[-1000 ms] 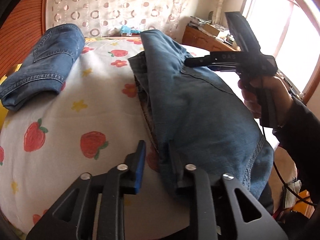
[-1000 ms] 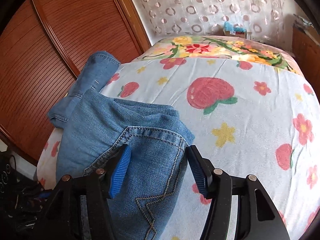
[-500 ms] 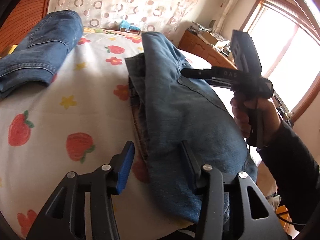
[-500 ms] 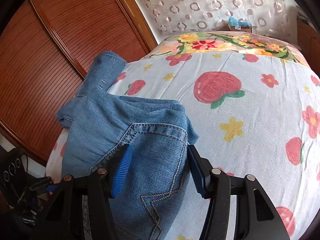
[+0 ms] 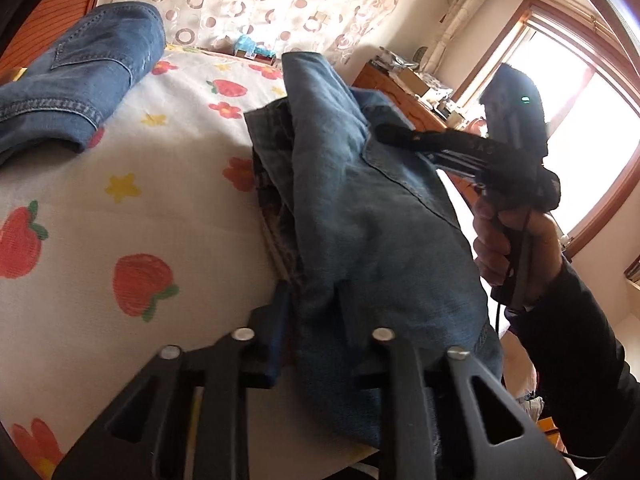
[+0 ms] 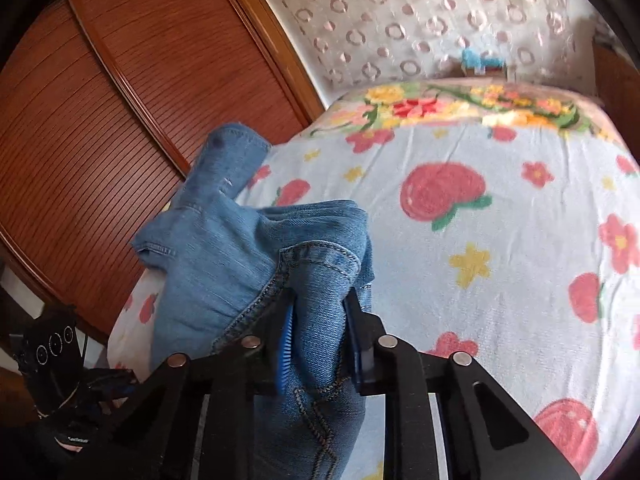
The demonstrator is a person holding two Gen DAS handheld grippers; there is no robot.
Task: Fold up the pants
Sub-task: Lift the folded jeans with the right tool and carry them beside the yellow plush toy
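So both grippers were on the same pair of jeans (image 5: pixel 372 216) at this point. The jeans lay bunched along the near right side of the bed (image 5: pixel 168 184), on the white sheet with the strawberry and flower print, and one end hung over the bed's edge.

The left gripper (image 5: pixel 310 320) had its jaws closing, with a thick fold of denim between them. The blue pad on the left side pressed right against the cloth, so it was pinching it. The fingers were already pretty close together.

The right gripper (image 6: pixel 320 320) was doing the same thing at the other end: jaws closing on a chunk of denim with a stitched seam running through it, both blue pads pressing on the fabric. From the left camera you could see that gripper (image 5: pixel 384 133) reaching in from the right with its tip on the jeans, held by a hand (image 5: pixel 508 244) in a dark sleeve.

A second pair of jeans (image 5: pixel 76 80), already folded, sat at the far left of the bed, well apart from the first. A wooden slatted door (image 6: pixel 120 120) stood beside the bed, and a curtain with a ring pattern (image 5: pixel 256 0) hung behind it.
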